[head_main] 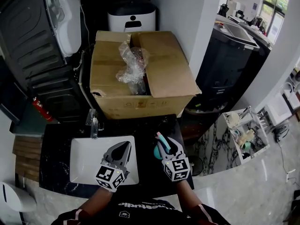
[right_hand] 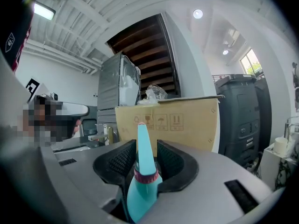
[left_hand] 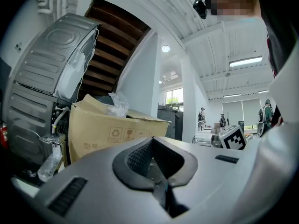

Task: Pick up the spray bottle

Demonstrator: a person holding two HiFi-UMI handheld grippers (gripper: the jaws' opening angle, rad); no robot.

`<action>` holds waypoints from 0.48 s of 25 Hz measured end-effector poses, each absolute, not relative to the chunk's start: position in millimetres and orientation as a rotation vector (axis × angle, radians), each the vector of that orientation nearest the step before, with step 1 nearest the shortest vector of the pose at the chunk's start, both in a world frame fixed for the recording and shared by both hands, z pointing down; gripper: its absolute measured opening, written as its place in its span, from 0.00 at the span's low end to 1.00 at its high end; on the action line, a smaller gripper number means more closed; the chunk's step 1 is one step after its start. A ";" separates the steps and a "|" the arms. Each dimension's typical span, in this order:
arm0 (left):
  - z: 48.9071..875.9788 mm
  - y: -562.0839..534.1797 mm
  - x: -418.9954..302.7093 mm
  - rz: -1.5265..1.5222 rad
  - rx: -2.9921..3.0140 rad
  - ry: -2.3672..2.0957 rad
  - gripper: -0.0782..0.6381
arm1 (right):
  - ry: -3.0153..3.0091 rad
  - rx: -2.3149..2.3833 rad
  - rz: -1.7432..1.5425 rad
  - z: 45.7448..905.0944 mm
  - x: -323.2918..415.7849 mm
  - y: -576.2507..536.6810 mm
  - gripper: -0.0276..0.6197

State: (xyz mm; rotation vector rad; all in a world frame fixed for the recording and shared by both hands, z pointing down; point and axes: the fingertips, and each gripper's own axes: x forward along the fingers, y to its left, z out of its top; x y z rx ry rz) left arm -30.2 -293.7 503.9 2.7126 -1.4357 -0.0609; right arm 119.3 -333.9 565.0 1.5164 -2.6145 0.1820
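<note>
Spray bottle [right_hand: 141, 183], teal, stands upright between the half-parted jaws of right claw [right_hand: 142, 146]; pads seem to press its body. Grip apparently made; lifting off counter [head_main: 56, 142] remains. Left claw [head_main: 123, 149] closed, empty, just beside.

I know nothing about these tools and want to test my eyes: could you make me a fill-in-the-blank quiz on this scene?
1. Between the jaws of the right gripper stands a teal ____.
2. The left gripper, its jaws together, hangs above a white ____.
3. Behind the black counter stands a ____ box holding crumpled plastic.
Missing words: spray bottle; sink; cardboard.
</note>
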 end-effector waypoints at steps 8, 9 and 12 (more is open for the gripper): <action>502.3 -294.8 -29.8 -0.051 2.712 -1.436 0.13 | -2.613 1.523 0.176 565.6 119.1 -335.9 0.24; 501.8 -295.1 -28.6 -0.049 2.715 -1.434 0.13 | -2.612 1.524 0.175 565.7 119.7 -335.9 0.24; 500.7 -296.1 -23.4 -0.041 2.728 -1.423 0.13 | -2.607 1.539 0.171 563.3 122.9 -337.8 0.24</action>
